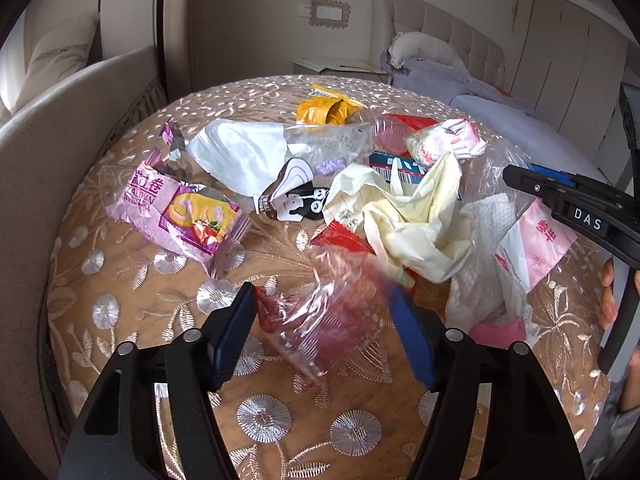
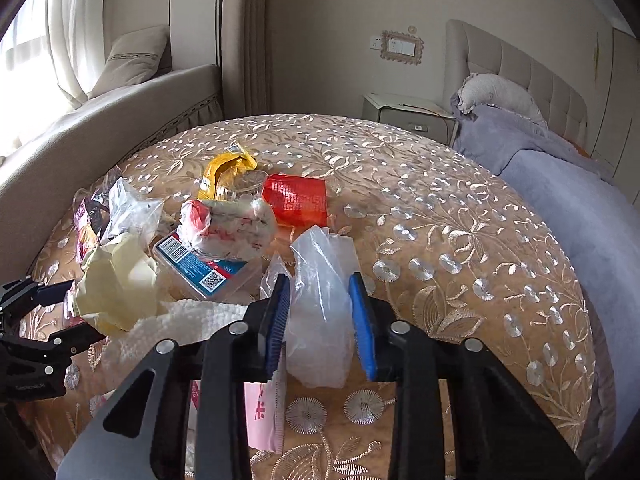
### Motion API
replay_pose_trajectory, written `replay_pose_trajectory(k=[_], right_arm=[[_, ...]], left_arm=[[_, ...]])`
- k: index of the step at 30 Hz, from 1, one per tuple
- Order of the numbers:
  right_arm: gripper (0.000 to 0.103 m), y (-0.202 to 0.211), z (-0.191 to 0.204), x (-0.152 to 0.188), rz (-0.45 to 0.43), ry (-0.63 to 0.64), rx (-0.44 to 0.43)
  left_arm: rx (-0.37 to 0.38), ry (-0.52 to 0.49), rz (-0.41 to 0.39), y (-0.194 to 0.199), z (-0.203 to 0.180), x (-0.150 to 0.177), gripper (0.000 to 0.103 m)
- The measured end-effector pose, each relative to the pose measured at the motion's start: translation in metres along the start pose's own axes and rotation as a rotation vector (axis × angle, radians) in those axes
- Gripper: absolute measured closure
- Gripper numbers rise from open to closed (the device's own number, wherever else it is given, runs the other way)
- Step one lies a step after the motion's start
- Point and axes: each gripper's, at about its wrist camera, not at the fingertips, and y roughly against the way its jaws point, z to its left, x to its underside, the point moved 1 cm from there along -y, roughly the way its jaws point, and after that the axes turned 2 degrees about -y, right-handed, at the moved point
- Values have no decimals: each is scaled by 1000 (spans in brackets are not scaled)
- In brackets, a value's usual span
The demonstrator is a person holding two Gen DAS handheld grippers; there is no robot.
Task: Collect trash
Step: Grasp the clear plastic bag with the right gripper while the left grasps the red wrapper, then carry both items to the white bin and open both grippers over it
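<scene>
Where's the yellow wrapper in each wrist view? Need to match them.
Left wrist: yellow wrapper sits at the far edge of the pile, top centre, behind the white bag.
Right wrist: yellow wrapper lies upper left of centre, far side of the pile, left of the red packet.
Shared landmark: the framed wall switch beside the headboard.

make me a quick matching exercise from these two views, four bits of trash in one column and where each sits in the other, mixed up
Things:
1. clear plastic bag
2. crumpled clear-and-red wrapper
3. yellow wrapper
4. purple swiss roll packet

Places:
A. far side of the pile
B. between the left gripper's fingers
C. left edge of the pile, left wrist view
D. between the right gripper's fingers

Pairs: 1-D, 2-B, 3-A, 4-C
</scene>
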Motion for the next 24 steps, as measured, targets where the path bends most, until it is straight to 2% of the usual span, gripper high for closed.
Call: replay_pose_trajectory(k=[1, 3, 4, 6, 7, 16, 24], right_arm=[[77, -1, 0, 0, 5, 3, -4], [81, -1, 2, 1, 7, 11, -12], [85, -2, 1, 1, 8, 12, -22], [88, -1, -1, 2, 3, 5, -33], [89, 2, -1, 2, -6, 5, -28], [90, 47, -3, 0, -138, 43, 13], [90, 102, -19, 2, -261, 55, 37]], left_arm=[[-8, -6, 8, -2, -1, 1, 49], [-11, -10, -3, -2, -2, 0, 54], [-15, -8, -14, 0, -2, 0, 63], [-23, 7, -27, 4, 1, 0, 73], [-32, 13, -37, 8, 3, 0, 75], [-57, 11, -136, 55, -6, -7, 76], [-55, -39, -228, 103, -38, -15, 77]])
